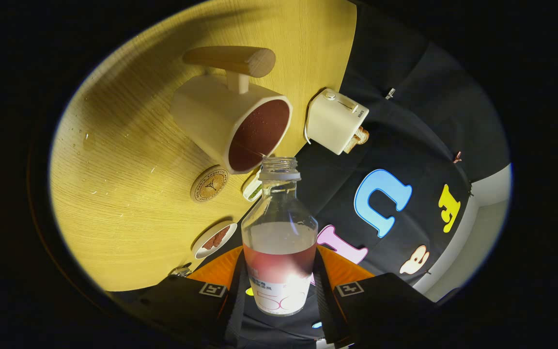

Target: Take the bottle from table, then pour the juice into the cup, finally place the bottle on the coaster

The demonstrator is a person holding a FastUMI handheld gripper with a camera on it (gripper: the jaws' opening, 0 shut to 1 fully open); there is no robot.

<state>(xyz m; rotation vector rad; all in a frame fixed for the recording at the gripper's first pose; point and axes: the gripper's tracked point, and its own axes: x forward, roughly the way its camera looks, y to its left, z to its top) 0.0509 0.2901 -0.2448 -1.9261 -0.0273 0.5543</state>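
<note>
The gripper (279, 291) clamps the clear, uncapped plastic bottle (279, 242) of pink juice, its mouth beside the cream wooden-handled cup (221, 121). Pouring phase; next, reach the round cork coaster (209, 184).

The pale yellow wood-grain bench (129, 194) carries a cream mug with a wooden bar handle (230, 123), its inside dark reddish. Beside the mug's rim lies a round cork coaster (209, 184). Near the bench edge stand a cream toaster holding toast (335, 121) and a small white dish of brown food (215, 239).
</note>
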